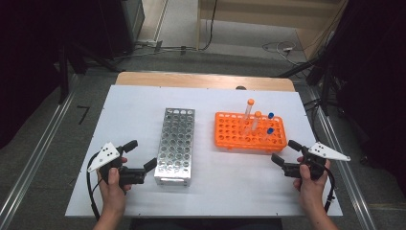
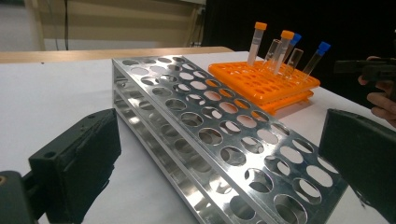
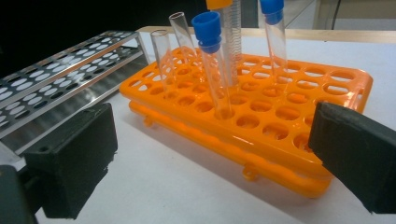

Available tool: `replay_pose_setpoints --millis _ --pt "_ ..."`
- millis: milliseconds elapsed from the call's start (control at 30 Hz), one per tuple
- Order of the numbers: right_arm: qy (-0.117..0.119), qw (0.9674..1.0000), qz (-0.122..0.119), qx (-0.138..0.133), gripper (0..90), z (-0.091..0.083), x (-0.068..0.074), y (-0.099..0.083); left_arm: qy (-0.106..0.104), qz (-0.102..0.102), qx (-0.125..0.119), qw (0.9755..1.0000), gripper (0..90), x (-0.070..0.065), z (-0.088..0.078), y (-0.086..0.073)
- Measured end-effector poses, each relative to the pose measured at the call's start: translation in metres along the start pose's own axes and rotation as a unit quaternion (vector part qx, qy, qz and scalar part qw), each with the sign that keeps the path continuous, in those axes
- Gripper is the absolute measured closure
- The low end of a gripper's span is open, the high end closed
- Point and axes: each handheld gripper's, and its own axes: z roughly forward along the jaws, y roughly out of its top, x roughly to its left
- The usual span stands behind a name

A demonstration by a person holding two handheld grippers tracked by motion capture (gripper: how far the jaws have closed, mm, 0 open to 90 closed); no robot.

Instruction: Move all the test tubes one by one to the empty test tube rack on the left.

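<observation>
Seen from the high view, a person's two hands rest near the worktop's (image 1: 143, 103) near edge, each holding a claw. The left claw (image 1: 141, 154) sits toward the near left corner, its jaws spread wide with nothing between them, pointing at the near end of a metal rack (image 1: 175, 143) that lies just beside it and runs lengthwise from the near edge toward the far edge. The right claw (image 1: 286, 152) sits toward the near right corner, jaws likewise wide apart and empty, aimed at the near right corner of an orange rack (image 1: 234, 132), close to it but not touching. Capped tubes (image 1: 248, 112) stand in the orange rack's far right part.

In the left gripper view, the left claw (image 2: 219, 154) frames the metal rack (image 2: 219, 135), whose near end lies between the two open jaws; whether either jaw touches it cannot be told. The orange rack (image 2: 261, 84) stands beyond, well apart, holding its tubes (image 2: 256, 42).

In the right gripper view, the right claw (image 3: 210, 154) gapes before the orange rack (image 3: 261, 121), whose near edge lies between and just ahead of the jaws. A blue-capped tube (image 3: 212, 65) stands upright nearest the claw, with open glass tubes (image 3: 163, 58) beside it and the metal rack (image 3: 56, 88) off to the left.
</observation>
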Motion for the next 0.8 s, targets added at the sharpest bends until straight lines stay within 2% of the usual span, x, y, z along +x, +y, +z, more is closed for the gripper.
replay_pose_setpoints --millis 133,167,233,267,300,333,367,400,467,567,700,800 --pt "-0.012 0.9999 0.003 0.011 6.8 0.004 -0.003 0.001 0.002 0.0 -0.002 1.0 0.0 -0.001 0.0 0.0" --pt "-0.013 0.9998 0.008 0.012 17.0 0.007 -0.003 0.002 0.004 0.0 -0.002 1.0 0.0 -0.001 0.0 0.0" --pt "-0.008 0.9999 0.009 0.009 19.7 0.008 -0.004 0.001 0.007 -0.001 -0.005 1.0 0.0 -0.001 0.0 0.001" --pt "-0.012 0.9997 0.015 0.018 26.4 0.014 -0.004 0.002 0.007 0.0 -0.004 1.0 0.0 -0.001 -0.001 0.001" --pt "-0.012 0.9997 0.015 0.018 26.4 0.014 -0.004 0.002 0.008 0.0 -0.005 1.0 0.0 -0.001 -0.001 0.002" --pt "-0.017 0.9996 0.017 0.018 33.8 0.019 -0.004 0.004 0.008 -0.001 -0.005 1.0 0.0 -0.001 -0.001 0.001" --pt "-0.023 0.9994 0.014 0.02 36.6 0.021 -0.004 0.005 0.008 -0.003 -0.005 1.0 0.0 -0.001 0.0 0.001" --pt "-0.023 0.9994 0.014 0.02 36.6 0.021 -0.004 0.005 0.008 -0.001 -0.003 1.0 0.0 -0.001 0.0 0.001" --pt "-0.037 0.999 0.013 0.02 42.0 0.027 -0.003 0.008 0.007 0.0 -0.001 1.0 0.0 -0.001 0.0 0.001" --pt "-0.042 0.9986 0.009 0.032 50.7 0.038 -0.004 0.01 0.01 0.003 0.0 0.9999 0.0 -0.002 0.001 0.001" --pt "-0.052 0.998 0.003 0.037 55.3 0.045 -0.004 0.009 0.015 0.009 0.003 0.9998 0.0 -0.003 0.001 0.002" --pt "-0.05 0.9979 0.004 0.04 59.0 0.05 -0.005 0.009 0.016 0.008 0.004 0.9998 0.0 -0.004 0.003 0.001"
